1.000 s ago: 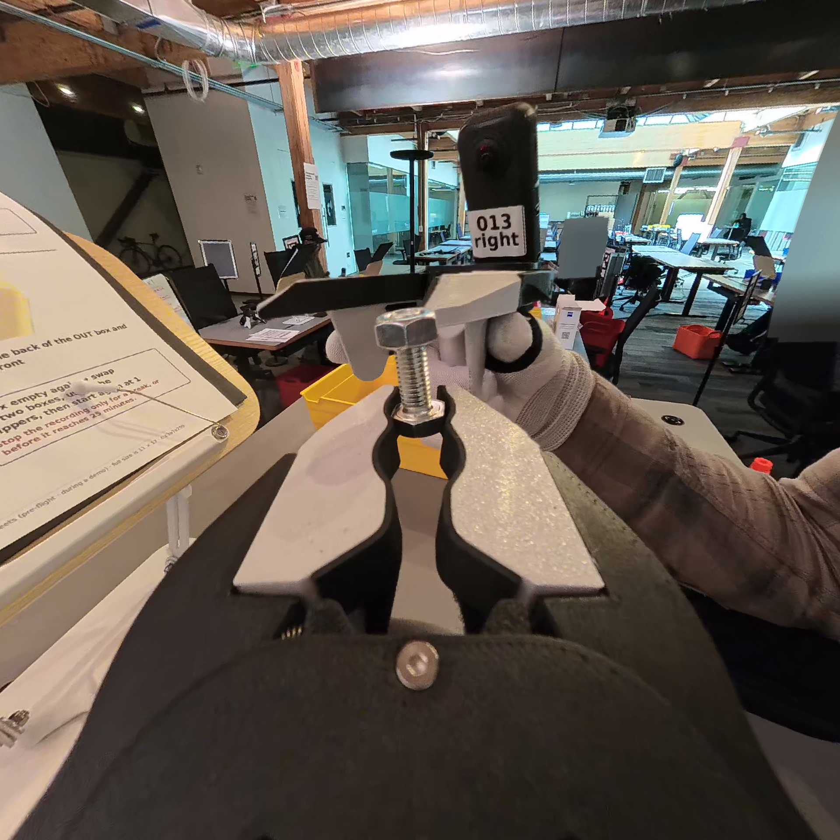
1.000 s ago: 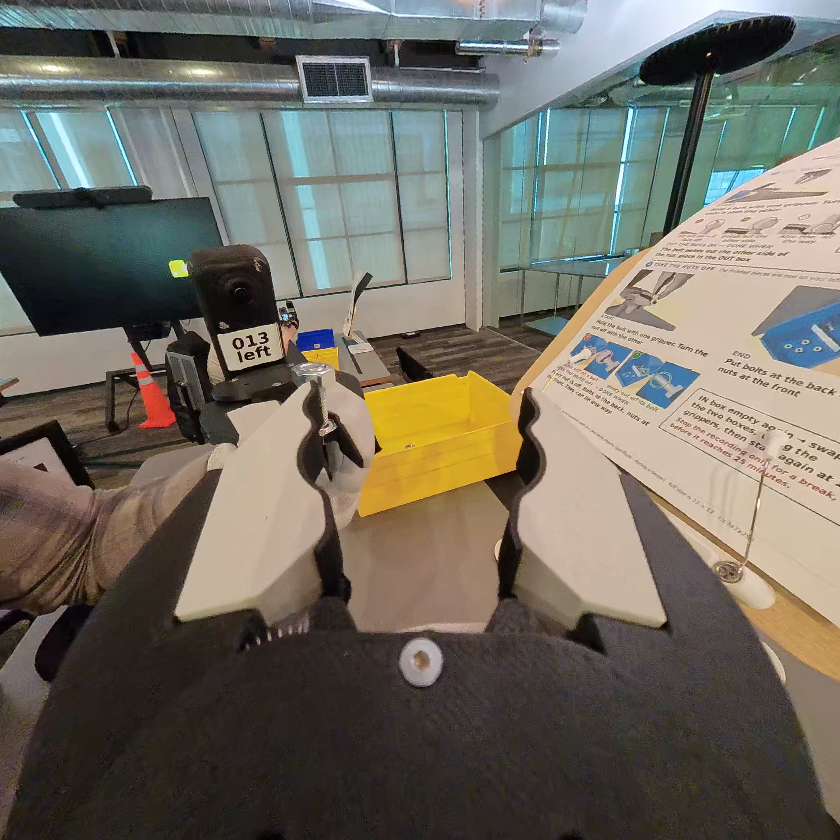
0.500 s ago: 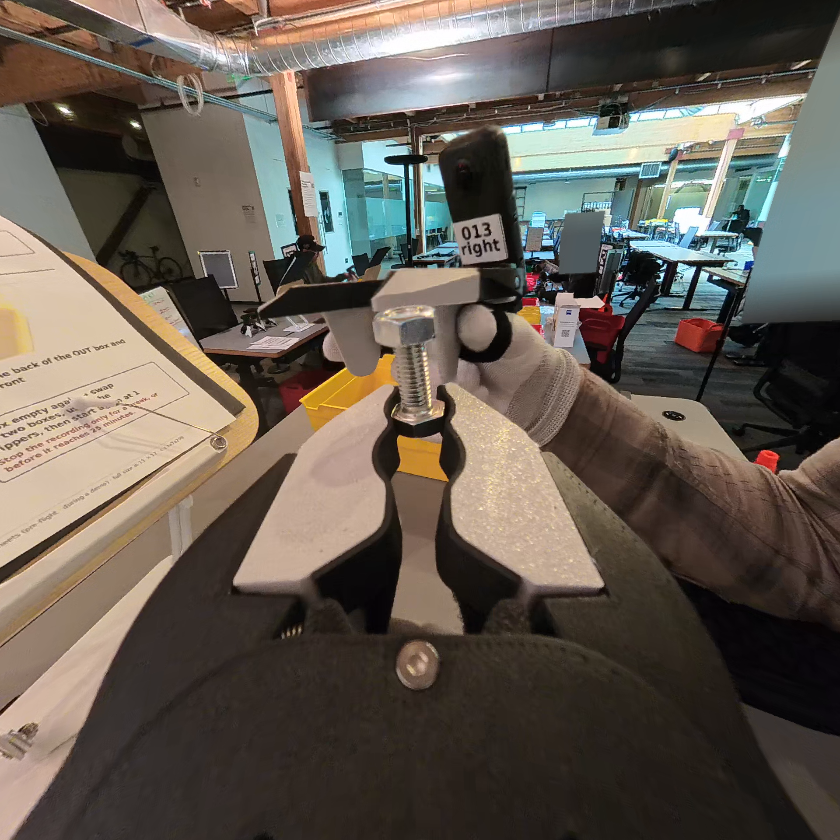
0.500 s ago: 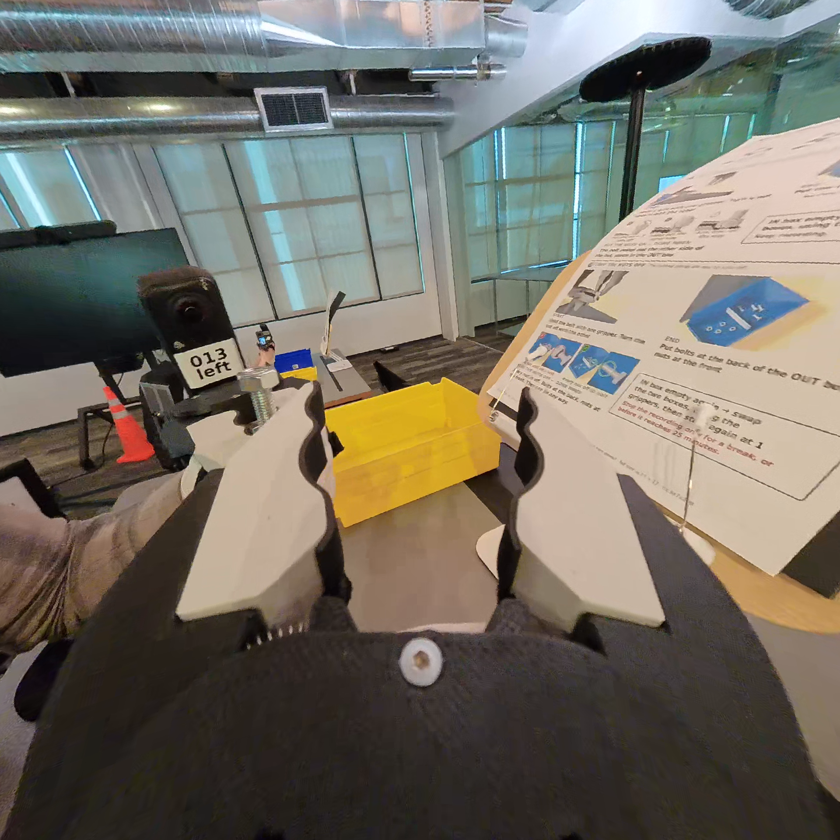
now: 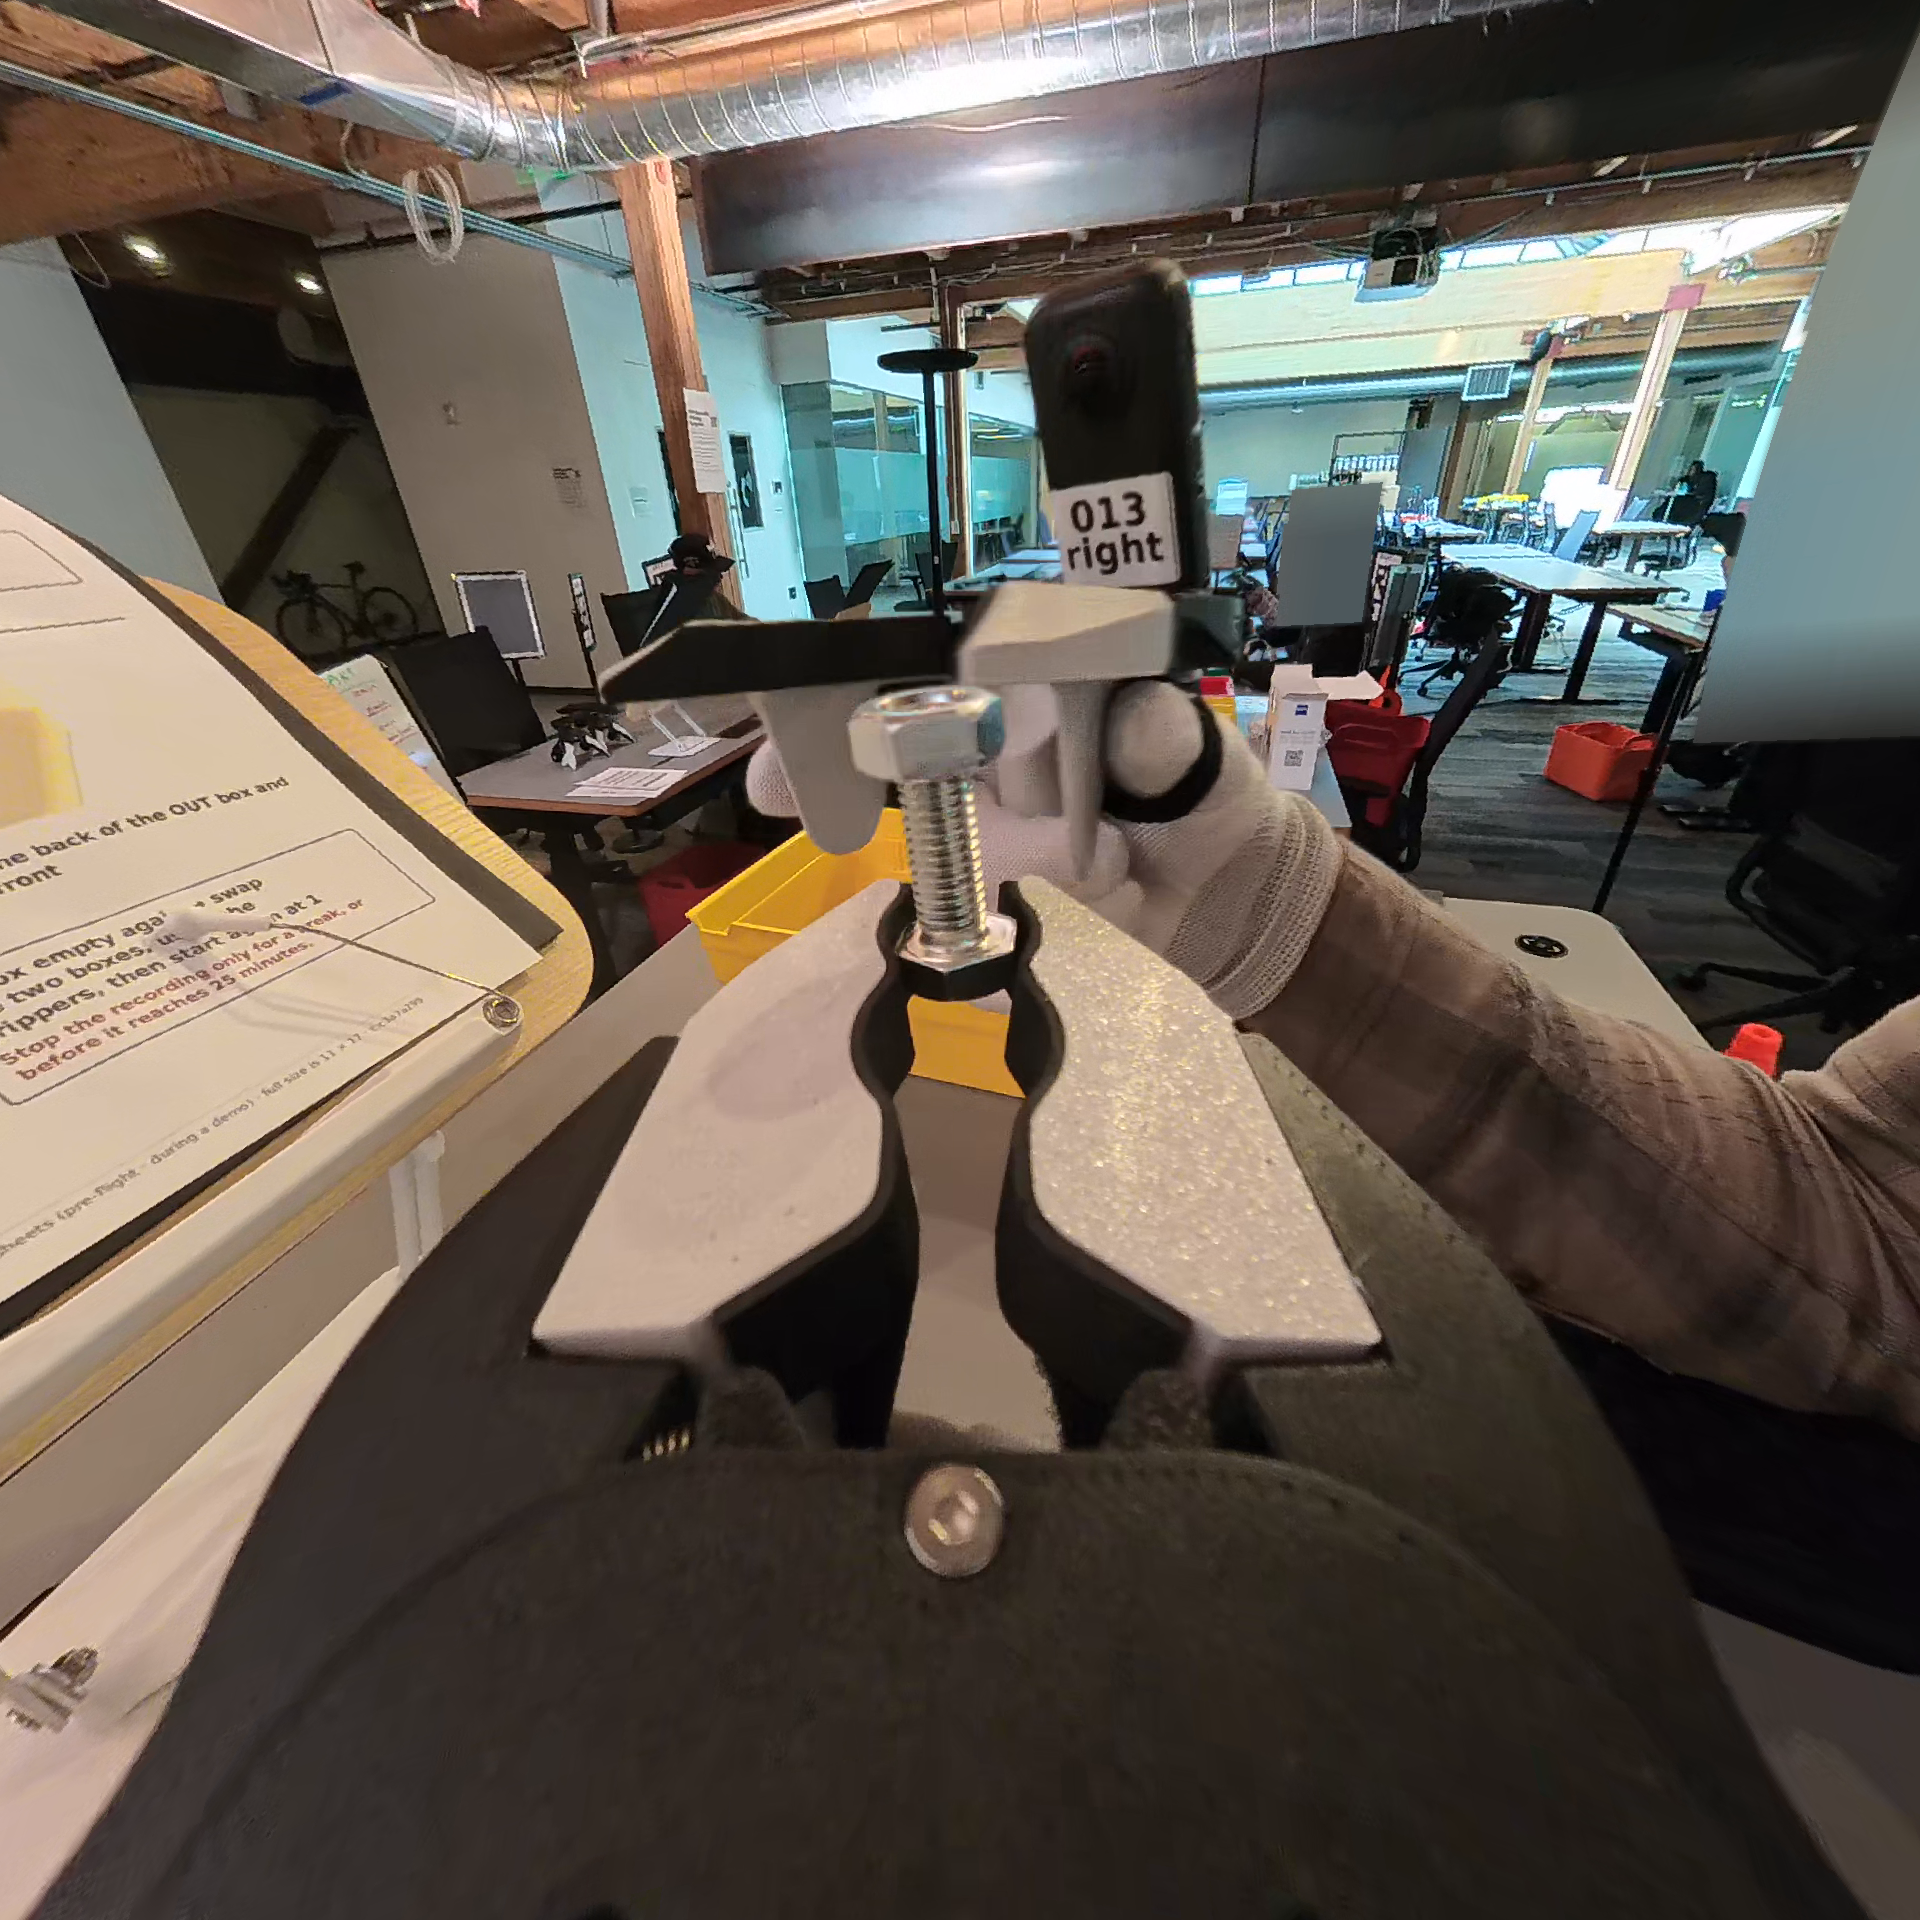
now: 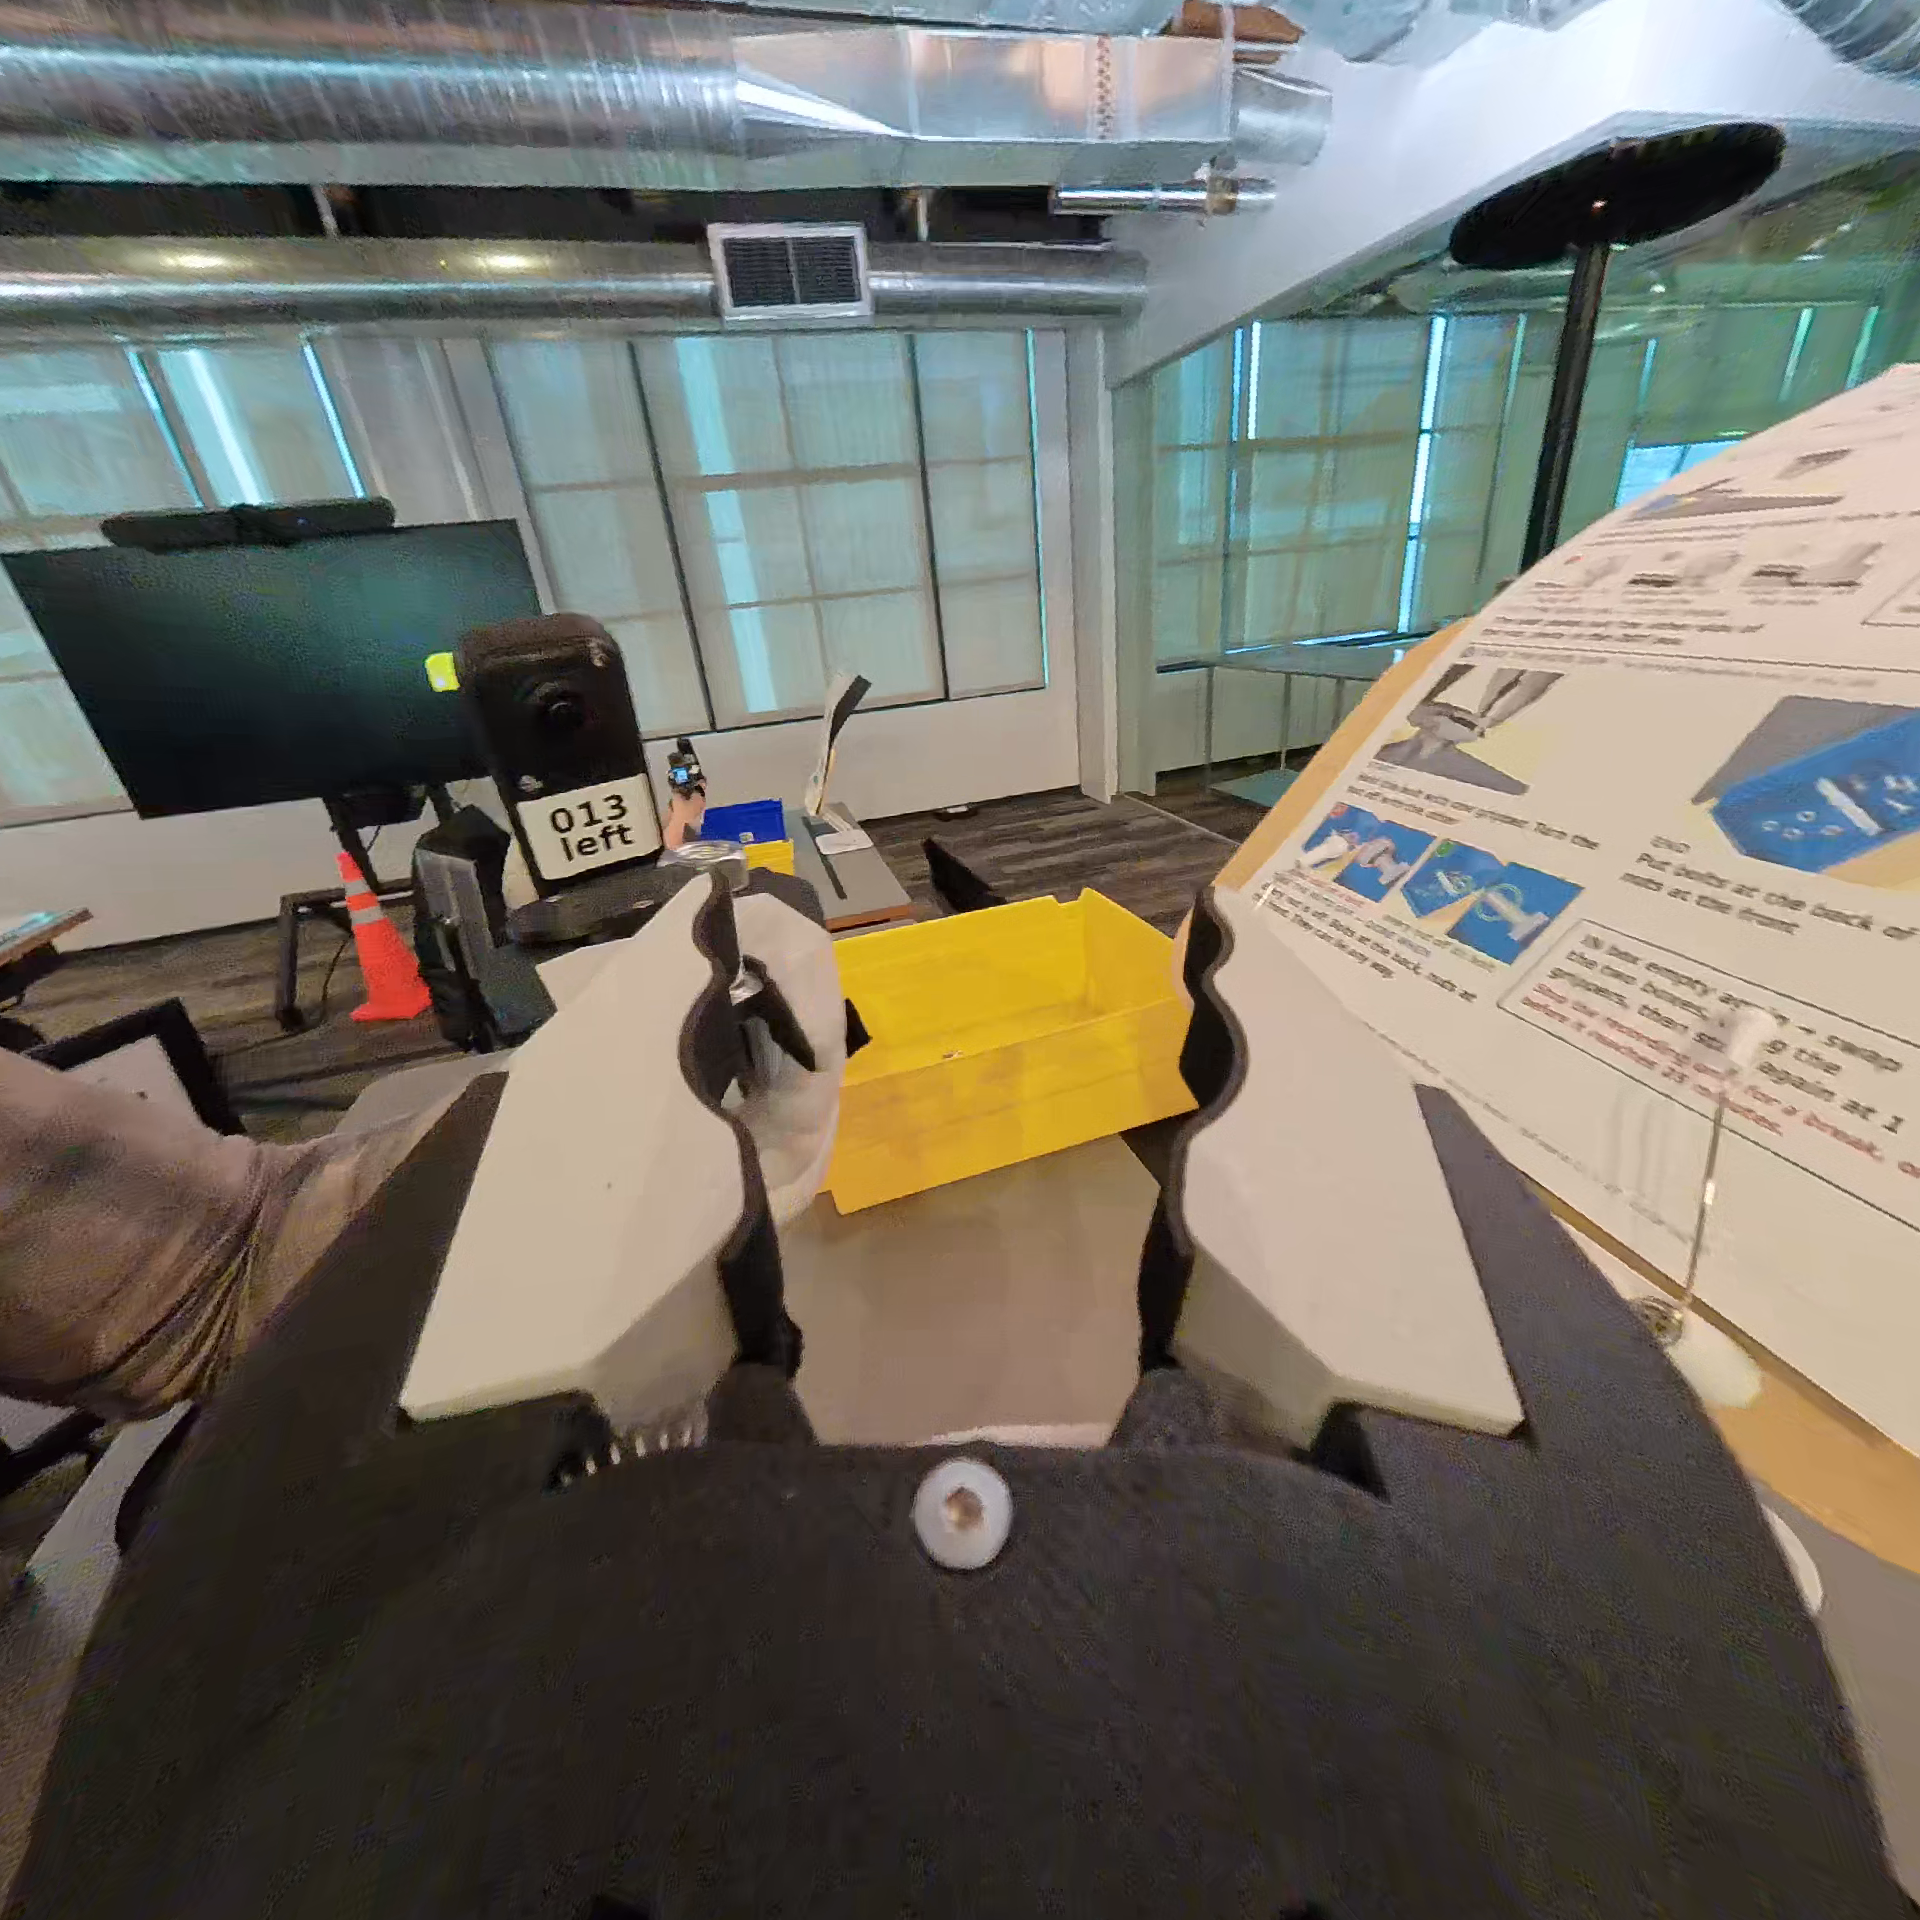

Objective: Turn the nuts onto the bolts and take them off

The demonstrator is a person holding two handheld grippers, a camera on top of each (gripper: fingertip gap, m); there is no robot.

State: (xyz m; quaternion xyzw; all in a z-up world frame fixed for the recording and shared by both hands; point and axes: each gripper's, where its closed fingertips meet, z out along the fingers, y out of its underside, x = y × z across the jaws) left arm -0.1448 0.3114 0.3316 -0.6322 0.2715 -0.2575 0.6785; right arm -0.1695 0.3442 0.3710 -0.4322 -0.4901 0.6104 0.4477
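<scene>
The left gripper is clenched on the nut, keeping the bolt upright with its head exposed. Just beyond, the right gripper is released, probably about to grasp and turn that head. Farther back, a yellow bin waits on the desk.

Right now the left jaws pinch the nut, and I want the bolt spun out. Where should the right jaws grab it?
Grab the silver bolt by its hex head, from the far side: it stands upright, its flats exposed above the steel nut.
</scene>
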